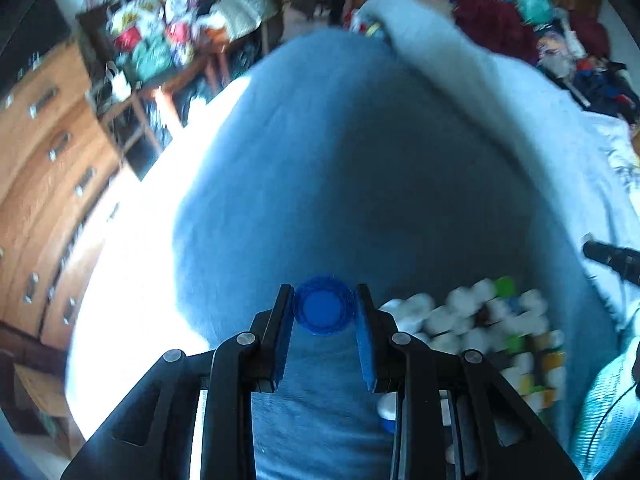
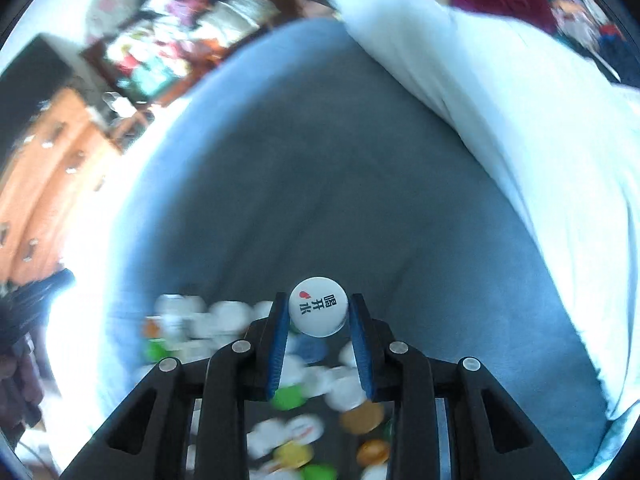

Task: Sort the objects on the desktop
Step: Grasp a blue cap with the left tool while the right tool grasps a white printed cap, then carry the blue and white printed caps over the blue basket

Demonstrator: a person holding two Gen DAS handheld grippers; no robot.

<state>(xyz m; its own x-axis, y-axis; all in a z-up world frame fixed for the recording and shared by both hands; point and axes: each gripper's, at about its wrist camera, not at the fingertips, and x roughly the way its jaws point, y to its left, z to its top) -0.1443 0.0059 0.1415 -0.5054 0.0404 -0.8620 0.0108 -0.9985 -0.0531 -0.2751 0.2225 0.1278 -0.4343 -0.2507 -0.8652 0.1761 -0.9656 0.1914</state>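
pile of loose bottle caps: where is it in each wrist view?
Left wrist: pile of bottle caps lower right, beside the left tongs, which grip a blue cap.
Right wrist: pile bottom centre, under the right tongs holding a white cap.
Shared landmark: blue blanket.

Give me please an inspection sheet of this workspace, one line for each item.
Surface: blue-grey blanket with a pale folded cover on its far side.
Job's things: blue cap; white printed cap; mixed cap pile.
Clutter: heaped clothes on a wooden table.
Grippers: left gripper jaws shut on the blue cap; right gripper jaws shut on the white printed cap.
Cables: nothing seen.
Surroundings: wooden drawers, more piled items behind.
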